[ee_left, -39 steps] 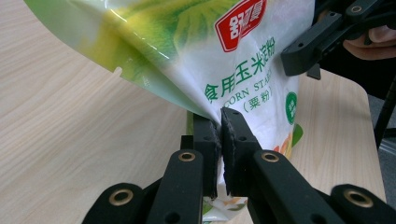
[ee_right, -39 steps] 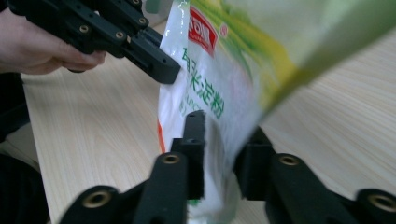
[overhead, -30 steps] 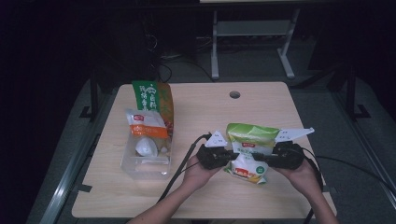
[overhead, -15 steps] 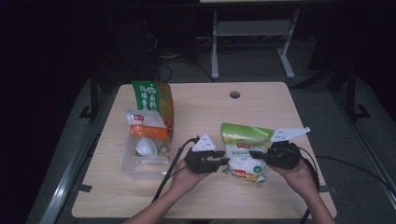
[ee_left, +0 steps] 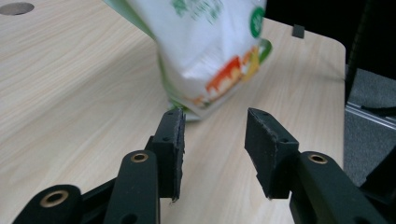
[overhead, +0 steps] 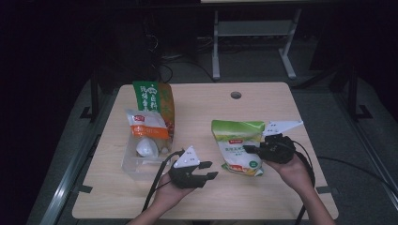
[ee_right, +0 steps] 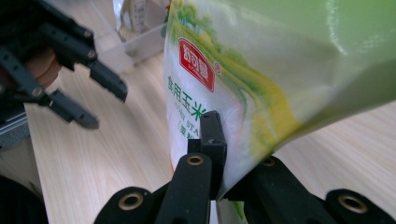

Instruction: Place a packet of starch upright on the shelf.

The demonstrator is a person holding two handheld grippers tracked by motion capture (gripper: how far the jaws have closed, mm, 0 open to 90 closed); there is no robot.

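Note:
A green and white food bag (overhead: 238, 145) with a red label stands tilted on the wooden table (overhead: 202, 108), right of centre. My right gripper (overhead: 253, 150) is shut on its right edge; in the right gripper view the gripper (ee_right: 229, 135) pinches the bag (ee_right: 280, 60) with one jaw in front and one behind. My left gripper (overhead: 212, 169) lies left of the bag, apart from it. Its jaws have just been opening and hold nothing. In the left gripper view the gripper (ee_left: 215, 116) points at the bag's (ee_left: 210, 42) lower corner.
A clear plastic container (overhead: 133, 164) at the table's left holds an orange and white bag (overhead: 148, 126) and a white round item. A tall green bag (overhead: 150, 96) stands behind it. A cable hole (overhead: 236, 95) sits near the far edge.
My left gripper has let go of the bag, opened and drawn away to the left. The right gripper has closed on the bag and raised it slightly.

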